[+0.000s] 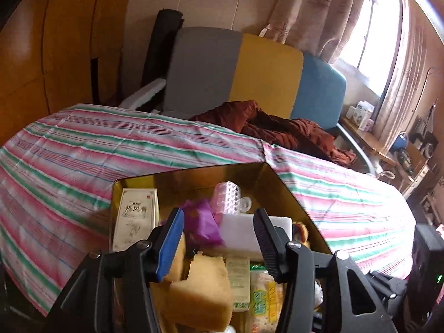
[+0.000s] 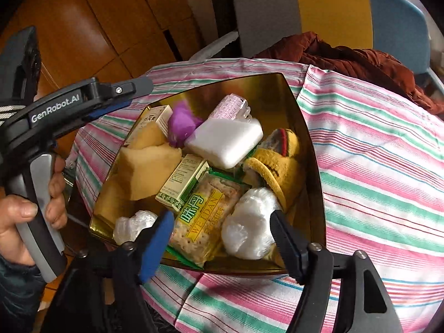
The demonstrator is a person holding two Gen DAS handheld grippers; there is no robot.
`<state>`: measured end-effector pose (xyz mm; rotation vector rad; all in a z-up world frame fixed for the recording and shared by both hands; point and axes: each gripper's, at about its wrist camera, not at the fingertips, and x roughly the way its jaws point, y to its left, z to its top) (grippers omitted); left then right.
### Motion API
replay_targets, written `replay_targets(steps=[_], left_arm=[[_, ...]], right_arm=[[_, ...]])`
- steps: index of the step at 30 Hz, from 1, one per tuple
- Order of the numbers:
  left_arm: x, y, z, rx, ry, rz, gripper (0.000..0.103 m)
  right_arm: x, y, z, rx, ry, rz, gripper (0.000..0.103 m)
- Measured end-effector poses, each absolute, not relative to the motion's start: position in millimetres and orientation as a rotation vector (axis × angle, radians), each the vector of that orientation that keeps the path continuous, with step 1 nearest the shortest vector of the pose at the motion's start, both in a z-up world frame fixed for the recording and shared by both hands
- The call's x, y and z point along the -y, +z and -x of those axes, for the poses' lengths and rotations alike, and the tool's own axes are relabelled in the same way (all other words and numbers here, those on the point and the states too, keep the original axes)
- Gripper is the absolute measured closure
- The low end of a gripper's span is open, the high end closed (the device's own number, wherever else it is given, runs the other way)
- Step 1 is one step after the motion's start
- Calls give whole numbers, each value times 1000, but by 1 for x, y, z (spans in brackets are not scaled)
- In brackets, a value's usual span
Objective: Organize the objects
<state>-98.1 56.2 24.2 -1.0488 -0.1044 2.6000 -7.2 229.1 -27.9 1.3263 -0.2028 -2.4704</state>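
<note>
A shiny gold-coloured metal tray sits on the worktop under a pink, green and white striped cloth, and it already carries the task's things packed close together: a white rectangular foam block, yellow sponge pieces, a green and yellow cracker packet, a small cream and green carton, a yellow knitted toy, a crumpled purple bag and a white plastic-wrapped bundle. The right gripper hangs over the tray's near edge with jaws wide and nothing between them; the left gripper, held in a hand, stands over the tray's left side, jaws partly apart and empty. The step looks like a choosing pause between placements. Next comes a clean pick from a crowded heap, probably the top-lying cracker packet or bundle, without dragging neighbours.
</note>
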Motion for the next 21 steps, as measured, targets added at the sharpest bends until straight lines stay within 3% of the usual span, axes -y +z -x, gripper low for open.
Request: replay_targets(steps=[7, 11, 17, 21], left_arm=[[-51, 27, 63, 82, 2703, 1013, 34], [-49, 32, 45, 67, 2753, 988, 31], [-52, 38, 25, 19, 2792, 976, 30], [-53, 38, 14, -9, 2817, 1014, 20]], right_arm=[[-229, -26, 3, 157, -2568, -1282, 11], [-226, -18, -2, 123, -2636, -1221, 3], [-220, -8, -11, 54, -2735, -1141, 0], [-222, -5, -15, 72, -2748, -1133, 0]])
